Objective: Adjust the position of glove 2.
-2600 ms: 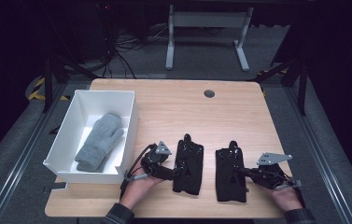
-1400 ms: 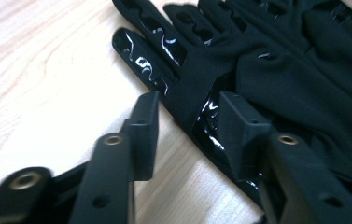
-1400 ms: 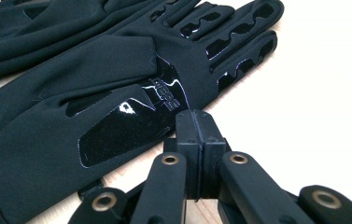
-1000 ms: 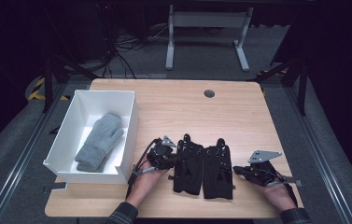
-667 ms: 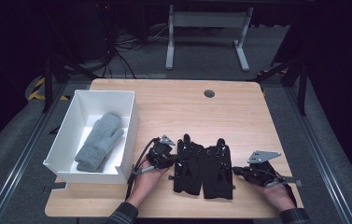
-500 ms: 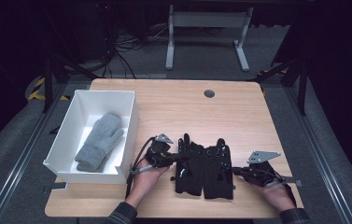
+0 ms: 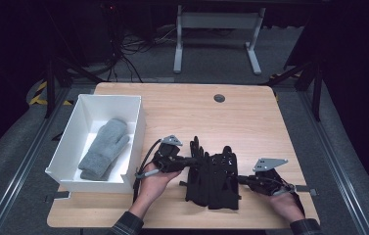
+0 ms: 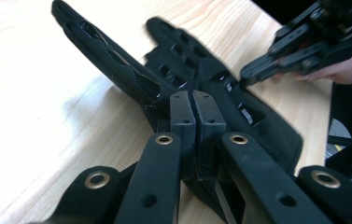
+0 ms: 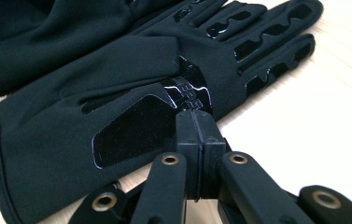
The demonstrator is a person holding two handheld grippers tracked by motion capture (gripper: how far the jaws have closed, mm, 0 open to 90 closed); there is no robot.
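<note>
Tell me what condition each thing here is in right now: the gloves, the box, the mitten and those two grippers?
Left gripper: shut on the left black glove, lifting its edge off the table.
Right gripper: shut on the right black glove.
Left black glove: partly raised, overlapping the other.
Right black glove: lying flat, palm side up.
White box: open-topped, upright.
Grey mitten: lying flat inside the box.
</note>
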